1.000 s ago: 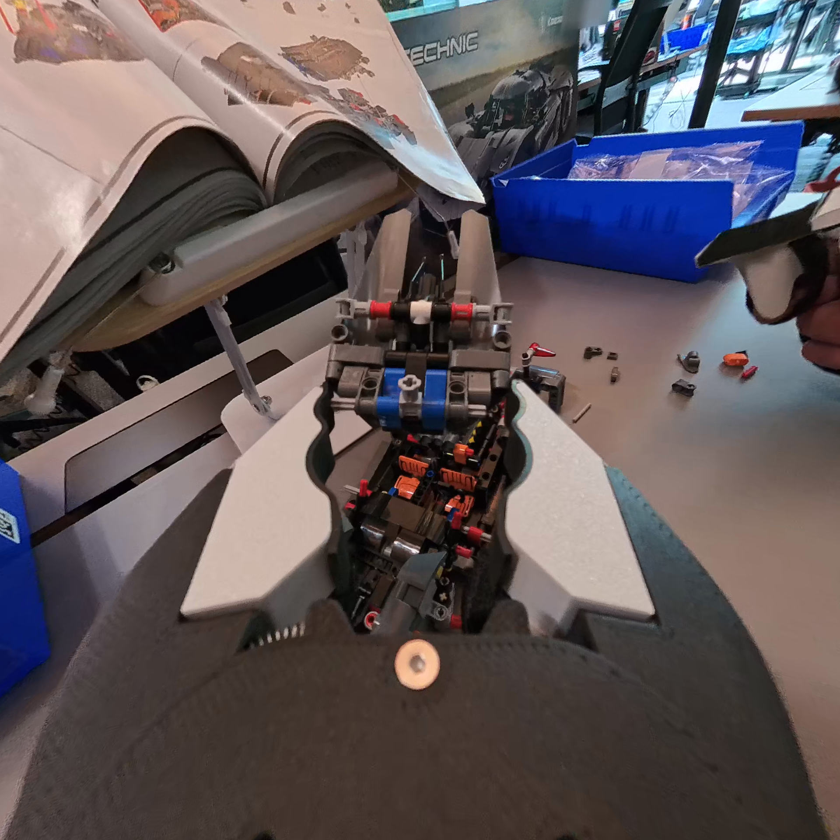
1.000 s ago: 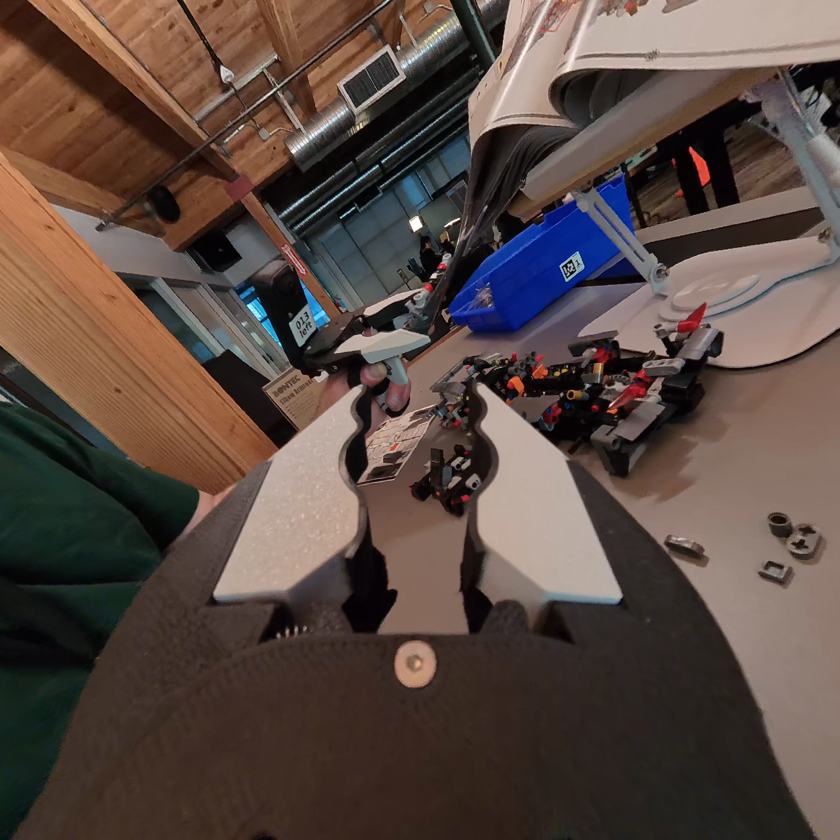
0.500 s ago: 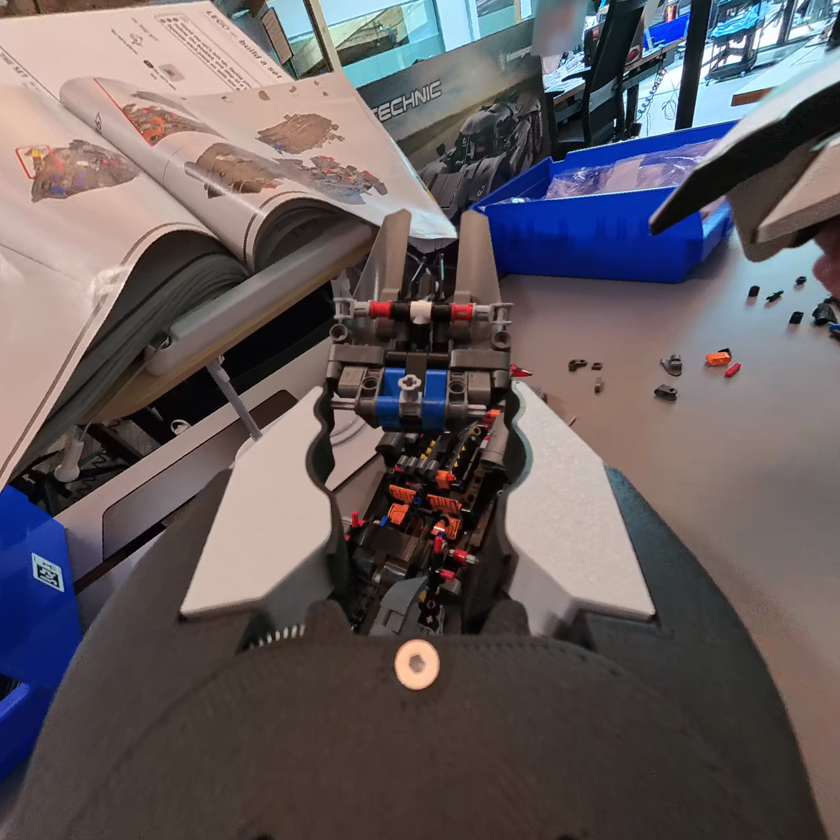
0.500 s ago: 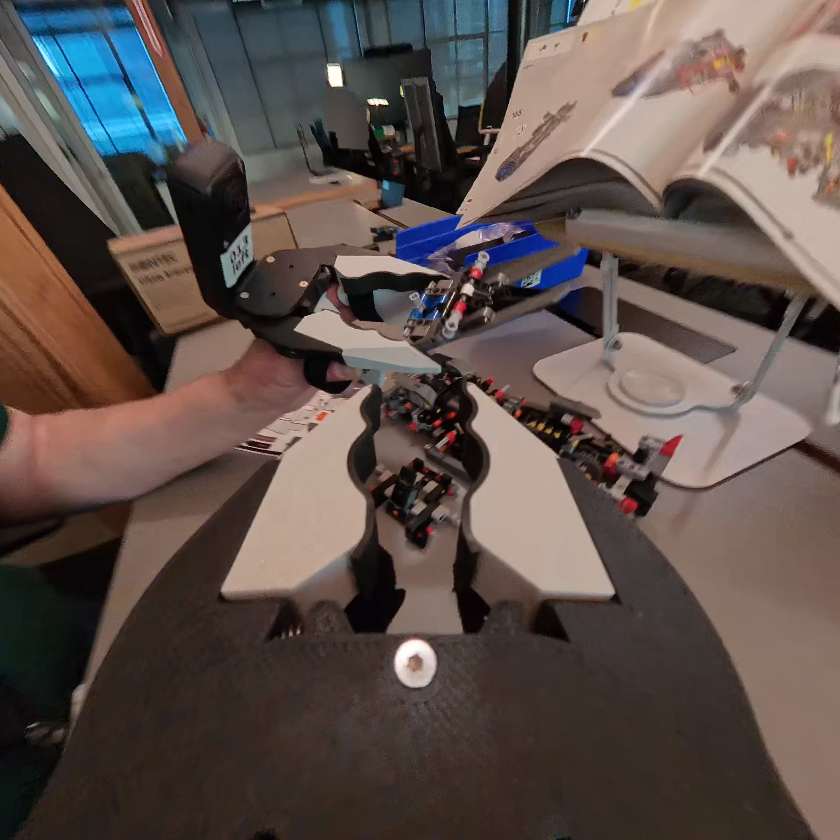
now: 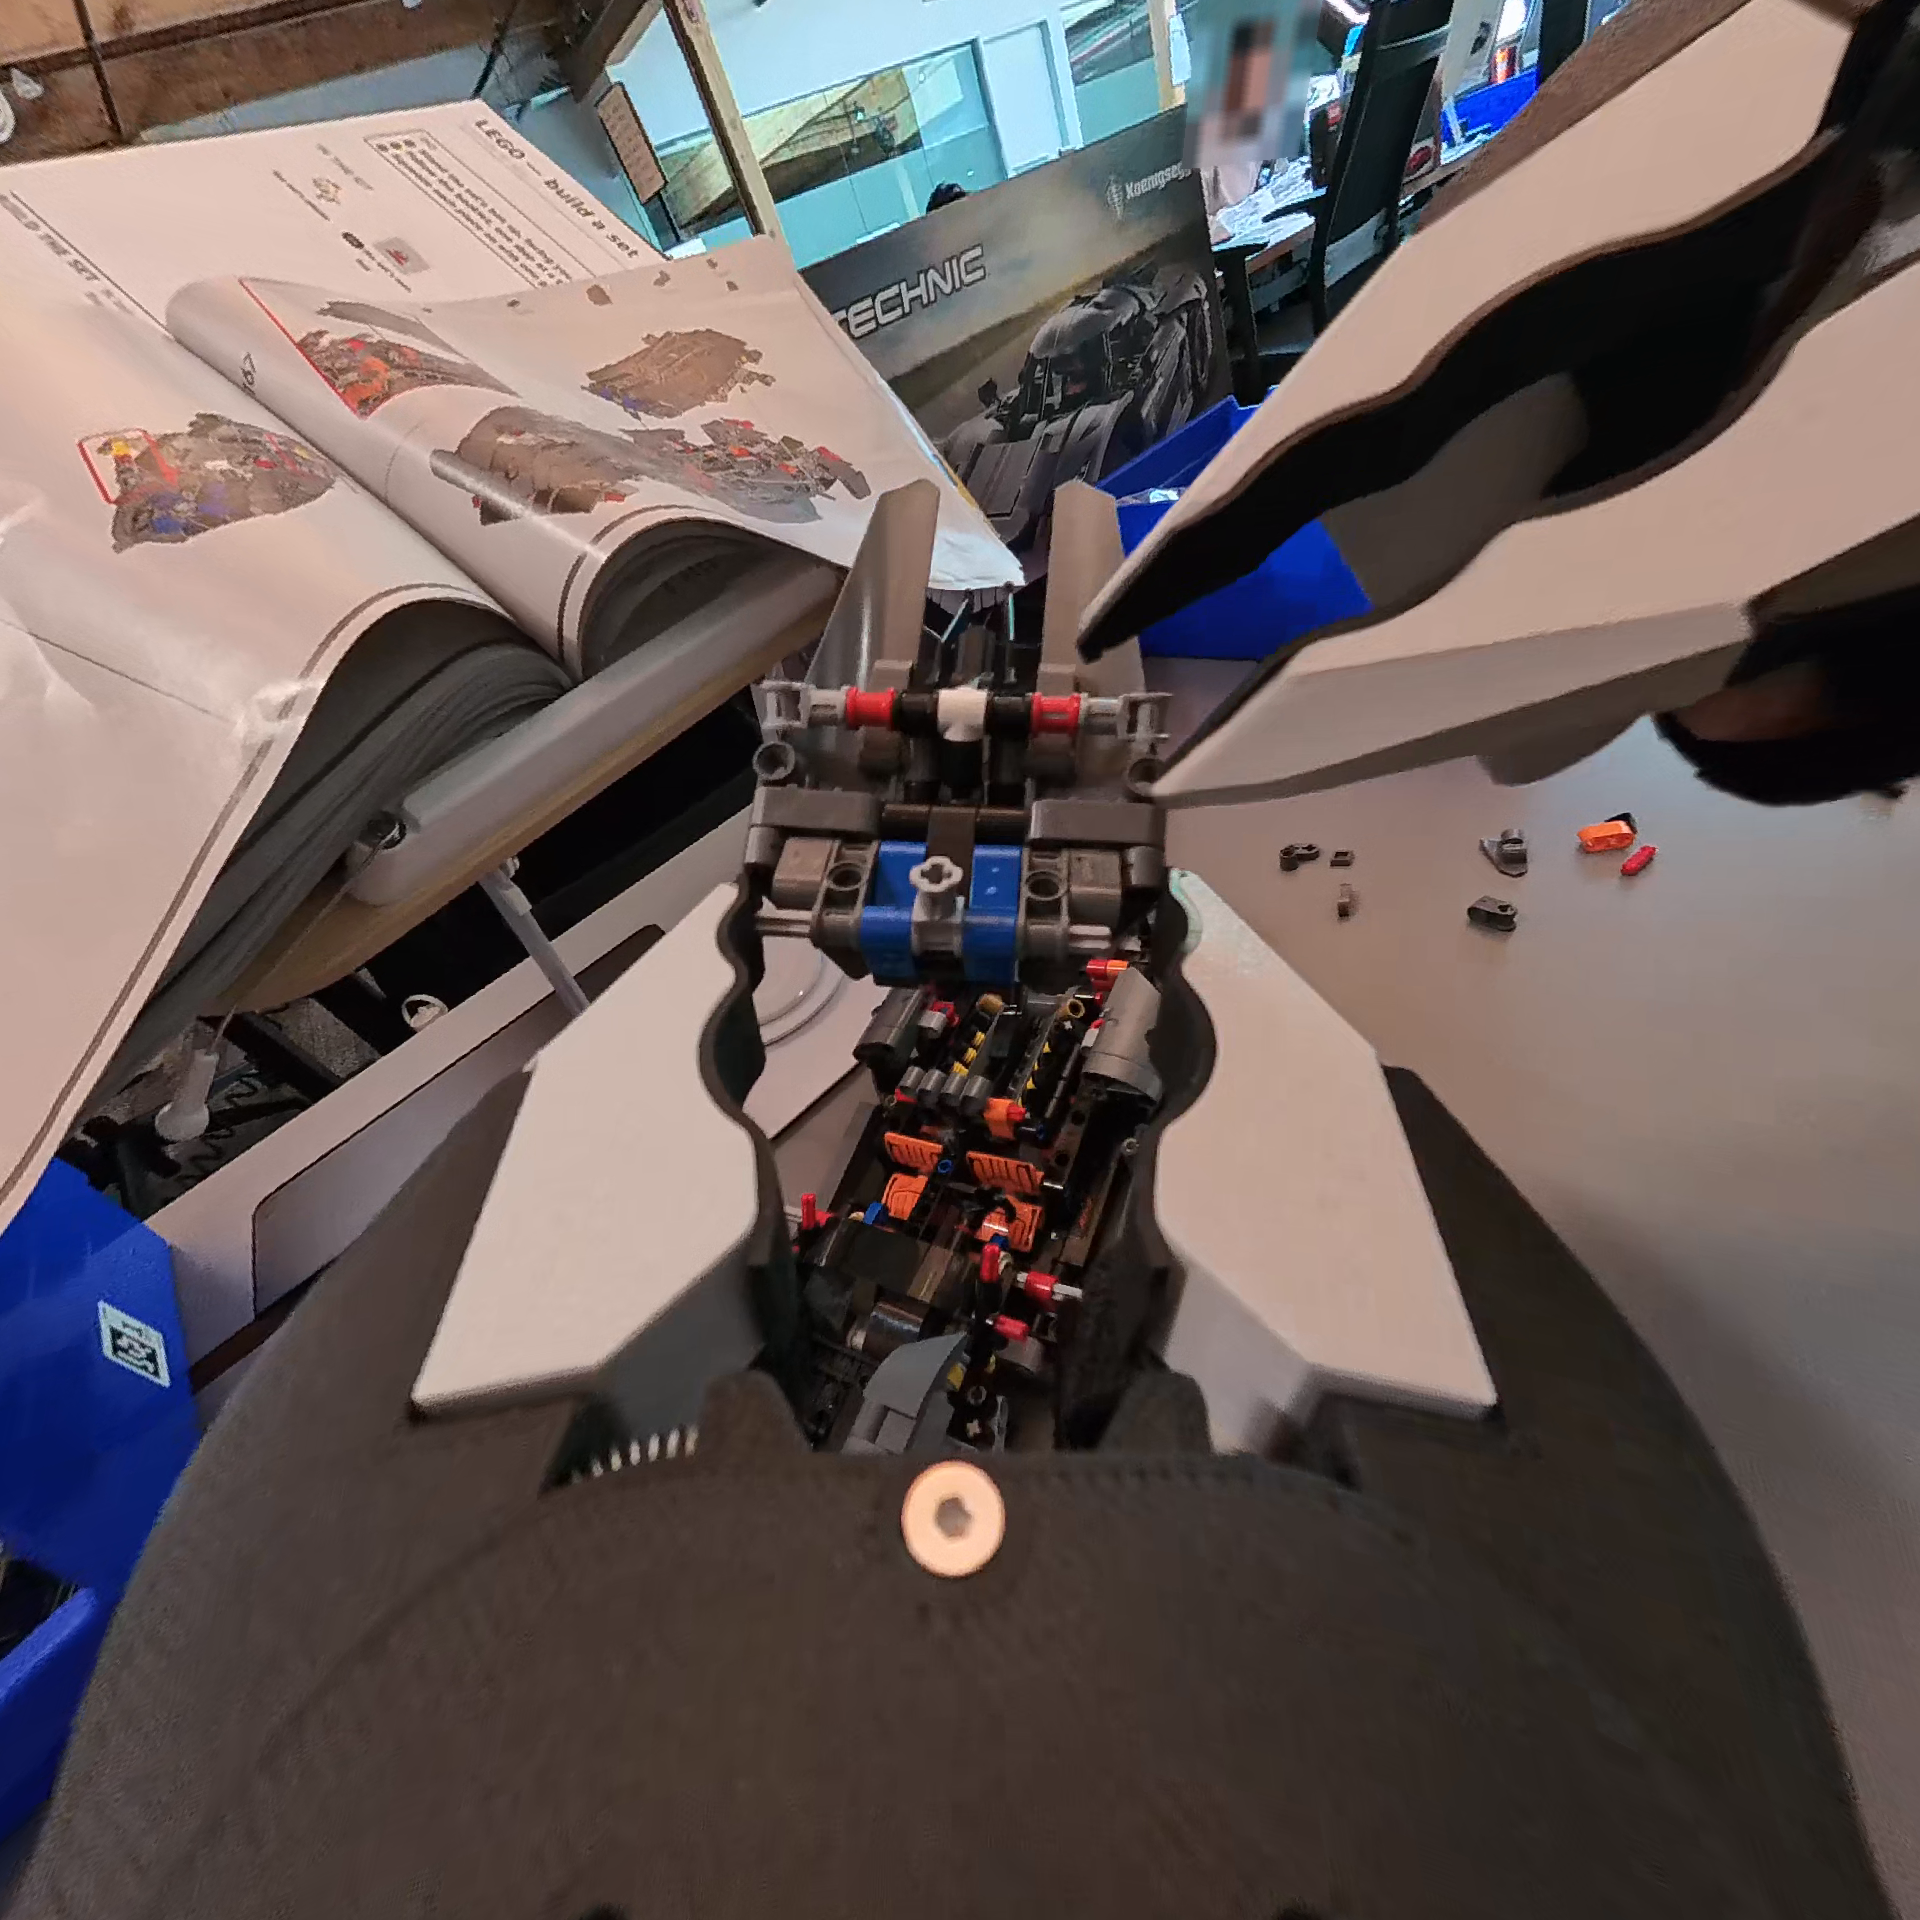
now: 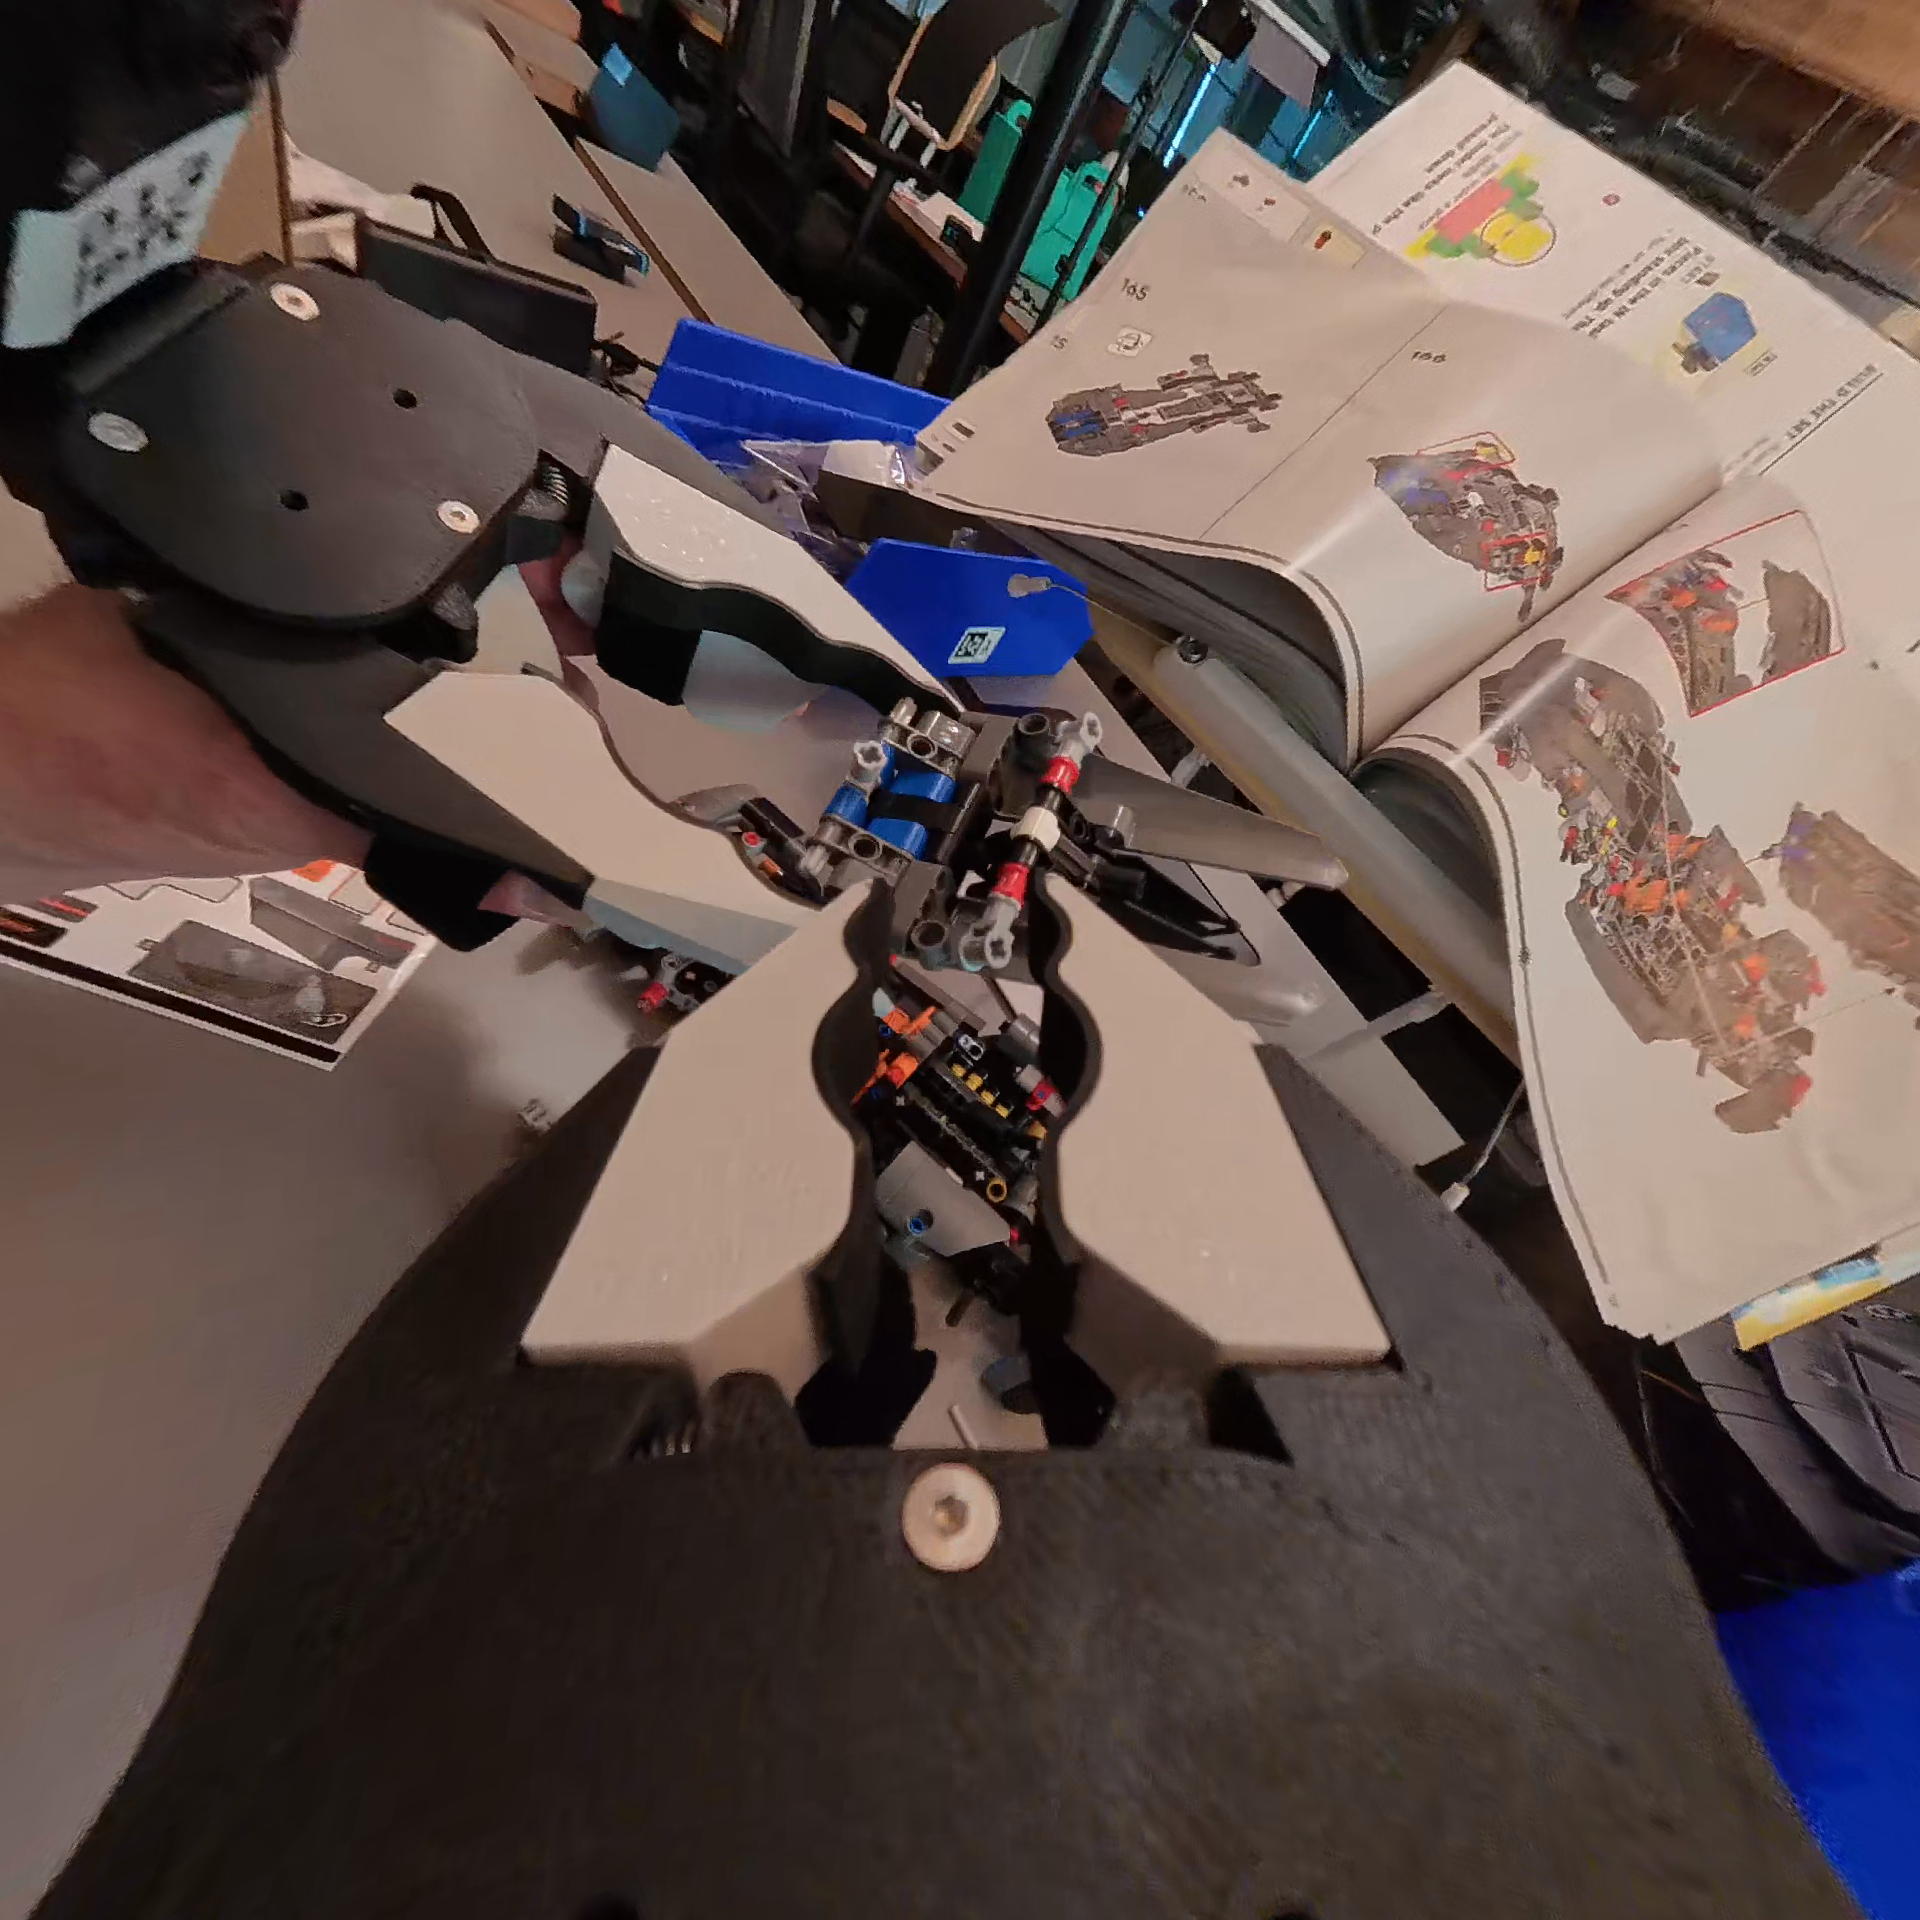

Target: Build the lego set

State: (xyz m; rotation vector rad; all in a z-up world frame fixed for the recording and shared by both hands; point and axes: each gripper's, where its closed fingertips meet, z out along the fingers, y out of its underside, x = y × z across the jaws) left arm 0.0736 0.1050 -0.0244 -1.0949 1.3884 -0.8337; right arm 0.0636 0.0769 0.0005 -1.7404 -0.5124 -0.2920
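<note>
- The left gripper (image 5: 951, 935) holds the lego sub-assembly (image 5: 956, 831) lifted off the table (image 5: 1662, 1091), its fingers pressed against the grey-and-blue block from both sides; a second ago the same clamp was in place, so the grasp has not changed.
- What has changed is the right gripper (image 6: 951, 925); a second ago it sat low and well apart from the sub-assembly, pointed across the table; now its fingertips reach the far end of the sub-assembly, at the cross-axle with red and white bushes (image 6: 1034, 831).
- Its fingers stand narrowly apart around that end; whether they actually pinch it I cannot tell.
- My reading: the build has gone from one-handed carrying to a two-handed hold, ready for pressing, adjusting or turning the sub-assembly.
- Only the left wrist view shows the loose small parts (image 5: 1496, 868) on the table right of the sub-assembly, the set's box (image 5: 1049, 343) behind it, and the right gripper arriving from the upper right.
- Only the right wrist view shows the sub-assembly side-on, the long chassis (image 6: 966, 1101) lying beneath it, the printed sheet (image 6: 208, 956) left of it, and a hand (image 6: 156, 769) on the left gripper.
- The instruction book (image 5: 364, 499) on its stand, beside the sub-assembly, and a blue bin (image 6: 790, 390) beyond it appear in both.
</note>
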